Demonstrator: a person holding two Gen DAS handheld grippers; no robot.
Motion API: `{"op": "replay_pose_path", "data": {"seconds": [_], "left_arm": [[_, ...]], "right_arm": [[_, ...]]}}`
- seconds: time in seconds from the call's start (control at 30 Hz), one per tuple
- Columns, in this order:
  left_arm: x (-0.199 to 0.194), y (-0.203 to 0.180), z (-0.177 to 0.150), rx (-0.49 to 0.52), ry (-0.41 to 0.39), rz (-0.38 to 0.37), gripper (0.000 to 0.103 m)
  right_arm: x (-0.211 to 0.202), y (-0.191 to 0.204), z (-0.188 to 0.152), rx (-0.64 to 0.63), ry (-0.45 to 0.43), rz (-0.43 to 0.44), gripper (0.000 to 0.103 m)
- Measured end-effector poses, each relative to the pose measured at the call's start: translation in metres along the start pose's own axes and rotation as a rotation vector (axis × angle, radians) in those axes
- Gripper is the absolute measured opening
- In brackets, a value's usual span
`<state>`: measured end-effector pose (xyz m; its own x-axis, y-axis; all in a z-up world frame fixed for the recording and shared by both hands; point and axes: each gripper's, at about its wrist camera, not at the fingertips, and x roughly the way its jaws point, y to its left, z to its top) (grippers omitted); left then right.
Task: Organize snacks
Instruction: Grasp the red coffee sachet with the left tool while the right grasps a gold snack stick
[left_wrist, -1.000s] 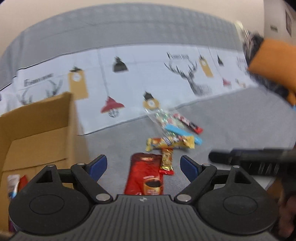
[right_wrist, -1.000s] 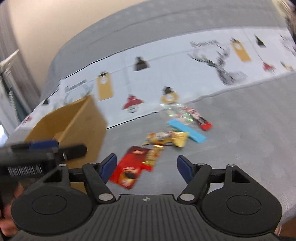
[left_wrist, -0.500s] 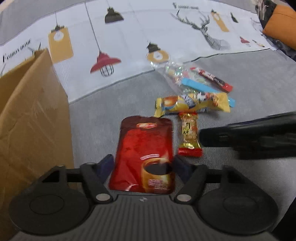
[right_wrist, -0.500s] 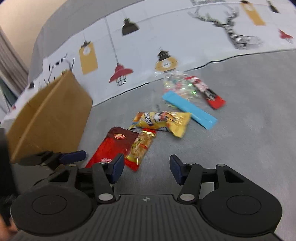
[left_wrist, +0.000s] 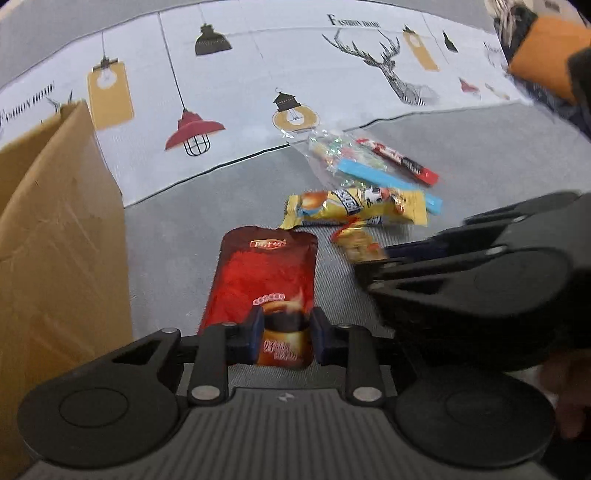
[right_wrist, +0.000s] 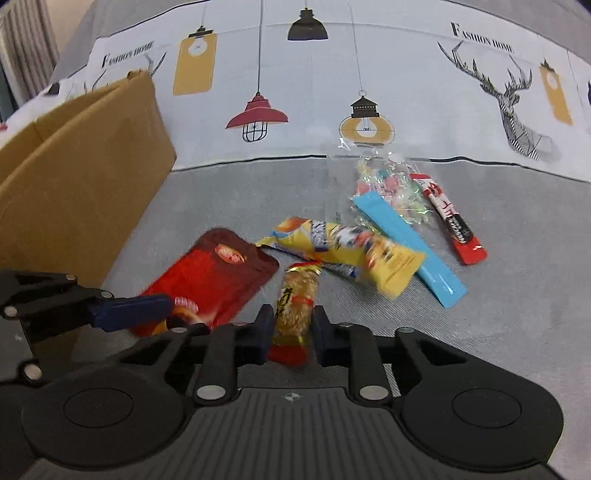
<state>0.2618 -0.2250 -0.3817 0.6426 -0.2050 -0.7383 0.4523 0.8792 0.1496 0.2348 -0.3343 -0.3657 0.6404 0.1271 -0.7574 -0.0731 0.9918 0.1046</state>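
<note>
Your left gripper (left_wrist: 284, 341) sits low in its frame with its jaws, which have just been closing, on either side of the near end of the flat red coffee pouch (left_wrist: 264, 280); the pads look to be pressing its edges. Your right gripper (right_wrist: 291, 334) has also just been closing, and it now clamps the near end of the small gold-and-red snack bar (right_wrist: 297, 302) at the bottom centre of its view.

Both packets lie on the grey cloth (right_wrist: 498, 314), not lifted yet. The open brown cardboard box (left_wrist: 55, 229) stands at the left edge, and its inside is out of sight here.

Left loose on the cloth, right of centre: the yellow snack packet (right_wrist: 351, 251), the long blue stick packet (right_wrist: 410, 251), the clear crinkly candy bag (right_wrist: 391, 184) and the red-and-black bar (right_wrist: 452, 221). So most of the sorting appears to lie ahead of you.
</note>
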Motion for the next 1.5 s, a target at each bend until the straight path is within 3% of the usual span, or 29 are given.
{"op": "replay_pose_path", "data": {"seconds": [0.03, 0.1, 0.23, 0.3, 0.4, 0.47, 0.5, 0.53, 0.63, 0.8, 0.9, 1.0, 1.07, 1.13, 1.23, 1.3, 1.5], "left_arm": [[0.001, -0.004, -0.001, 0.013, 0.004, 0.028, 0.068], [0.004, -0.01, -0.001, 0.037, 0.0, 0.098, 0.098], [0.016, -0.015, 0.005, 0.078, -0.023, 0.115, 0.103], [0.028, -0.005, 0.009, 0.007, -0.017, 0.093, 0.103], [0.04, 0.022, 0.011, -0.16, 0.029, -0.013, 0.101], [0.035, 0.02, 0.01, -0.147, 0.004, -0.011, 0.089], [0.031, 0.016, 0.009, -0.14, -0.008, -0.017, 0.075], [0.026, 0.012, 0.008, -0.129, -0.014, -0.029, 0.068], [0.016, -0.002, 0.003, -0.104, -0.004, -0.056, 0.063], [-0.004, -0.013, -0.004, -0.128, 0.065, -0.178, 0.063], [-0.001, -0.019, -0.007, -0.105, 0.071, -0.144, 0.076], [0.007, -0.02, -0.003, -0.085, 0.055, -0.118, 0.079], [0.012, -0.018, 0.0, -0.098, 0.041, -0.116, 0.075], [0.012, -0.018, 0.001, -0.092, 0.025, -0.109, 0.063], [0.007, -0.013, 0.002, -0.112, 0.036, -0.129, 0.054], [0.003, -0.01, 0.001, -0.129, 0.049, -0.144, 0.052], [-0.022, -0.005, -0.003, -0.151, 0.036, -0.205, 0.051]], "right_arm": [[-0.004, -0.003, -0.004, -0.001, 0.002, -0.003, 0.022], [-0.017, -0.013, -0.014, 0.017, -0.001, -0.016, 0.022], [-0.04, -0.043, -0.035, 0.113, -0.005, -0.003, 0.022], [-0.047, -0.049, -0.042, 0.121, -0.009, -0.009, 0.022], [-0.048, -0.054, -0.043, 0.121, -0.015, -0.018, 0.022], [-0.044, -0.057, -0.041, 0.124, -0.022, -0.023, 0.022], [-0.041, -0.057, -0.04, 0.118, -0.025, -0.029, 0.023], [-0.038, -0.057, -0.039, 0.107, -0.025, -0.026, 0.024], [-0.037, -0.055, -0.037, 0.076, -0.027, -0.03, 0.024], [-0.048, -0.055, -0.044, 0.085, -0.009, -0.038, 0.021], [-0.058, -0.055, -0.051, 0.088, 0.008, -0.034, 0.021], [-0.059, -0.061, -0.053, 0.134, 0.012, -0.006, 0.024], [-0.055, -0.062, -0.052, 0.133, 0.008, -0.002, 0.03], [-0.05, -0.057, -0.051, 0.096, -0.002, -0.017, 0.03], [-0.045, -0.052, -0.048, 0.025, -0.003, -0.039, 0.029], [-0.047, -0.054, -0.047, 0.041, -0.007, -0.052, 0.021], [-0.066, -0.055, -0.051, 0.131, -0.039, -0.063, 0.019]]}}
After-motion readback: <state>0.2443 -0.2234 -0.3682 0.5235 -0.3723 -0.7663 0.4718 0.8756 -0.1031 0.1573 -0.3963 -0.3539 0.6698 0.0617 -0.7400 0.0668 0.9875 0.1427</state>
